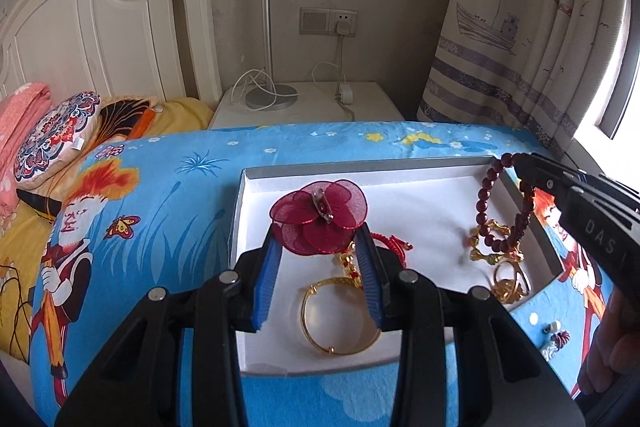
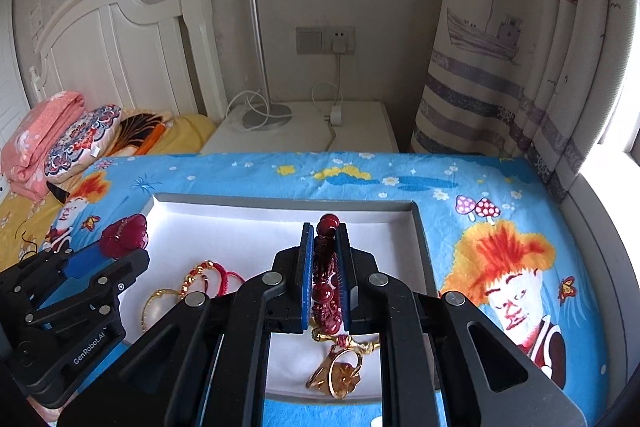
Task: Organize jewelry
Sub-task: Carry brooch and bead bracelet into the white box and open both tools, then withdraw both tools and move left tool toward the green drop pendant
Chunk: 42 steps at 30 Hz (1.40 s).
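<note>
Blue fingers [image 1: 370,279] of the left gripper [image 1: 320,251] pinch one dark red mesh flower [image 1: 320,217] between them, in the middle of the left wrist picture. That flower hangs over the white tray [image 1: 256,227] with grey walls. In the right wrist picture the same flower [image 2: 125,235] shows at the left edge, at the tip of the left gripper [image 2: 98,255].

Two fingers of the right gripper [image 2: 325,267] are closed on one string of dark red beads [image 2: 326,291], in the middle of the right wrist picture. In the left wrist picture those beads [image 1: 484,199] hang as a loop from the right gripper [image 1: 520,165] at the upper right, over the right end of the tray [image 2: 280,205].

Lying in the tray I count one plain gold bangle [image 1: 340,319] near the bottom, one red cord bracelet with gold beads [image 1: 384,247] just behind it, and a pile of gold pieces [image 1: 504,267] on the right side. How many pieces are in that pile, I cannot tell. The bead loop hangs down to the pile.

One tray sits on one blue cartoon blanket [image 1: 168,195]. A few small bits [image 1: 554,337] lie on the blanket at the lower right, outside the tray; they are too small to name.
</note>
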{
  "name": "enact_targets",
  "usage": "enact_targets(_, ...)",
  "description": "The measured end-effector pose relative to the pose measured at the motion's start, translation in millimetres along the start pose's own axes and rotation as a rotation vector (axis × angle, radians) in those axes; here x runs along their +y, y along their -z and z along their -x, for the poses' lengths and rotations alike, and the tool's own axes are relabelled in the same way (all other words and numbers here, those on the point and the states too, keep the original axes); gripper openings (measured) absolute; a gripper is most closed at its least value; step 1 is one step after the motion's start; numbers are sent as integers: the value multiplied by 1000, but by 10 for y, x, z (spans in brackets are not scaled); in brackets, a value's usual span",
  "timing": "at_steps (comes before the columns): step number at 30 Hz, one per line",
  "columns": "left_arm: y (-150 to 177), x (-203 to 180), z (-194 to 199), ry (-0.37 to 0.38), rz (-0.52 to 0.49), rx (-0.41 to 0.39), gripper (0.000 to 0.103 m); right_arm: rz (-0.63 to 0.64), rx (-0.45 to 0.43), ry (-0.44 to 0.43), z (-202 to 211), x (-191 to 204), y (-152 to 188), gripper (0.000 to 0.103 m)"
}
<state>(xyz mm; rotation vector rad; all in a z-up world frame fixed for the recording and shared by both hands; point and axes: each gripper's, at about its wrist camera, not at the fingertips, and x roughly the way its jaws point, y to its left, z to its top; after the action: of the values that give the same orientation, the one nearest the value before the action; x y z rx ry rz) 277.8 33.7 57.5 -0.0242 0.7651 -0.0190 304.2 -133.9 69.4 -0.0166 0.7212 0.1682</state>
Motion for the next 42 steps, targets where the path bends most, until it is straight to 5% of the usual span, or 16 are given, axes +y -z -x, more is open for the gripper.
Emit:
enact_targets(4,8,-5,-154,0,-5,32,37,4,39,23,-126,-35,1,15)
enact_targets(6,16,4,-202,0,-5,41,37,4,57,36,-158,-63,6,28)
enact_targets(8,36,6,-258,4,-7,59,38,6,89,38,-187,-107,18,53)
enact_targets(16,140,-53,-401,9,-25,102,43,3,127,115,-18,-303,71,82)
enact_targets(19,169,-58,-368,10,-21,103,59,-3,163,148,101,-411,54,83)
enact_targets(23,227,-40,-167,15,-25,88,67,-27,224,156,335,-604,-3,84)
enact_targets(35,603,417,751,-57,26,88,77,-29,286,-52,1010,-691,-105,84)
enact_targets(42,690,475,1191,-4,9,92,85,-11,299,-91,1165,-571,-46,84)
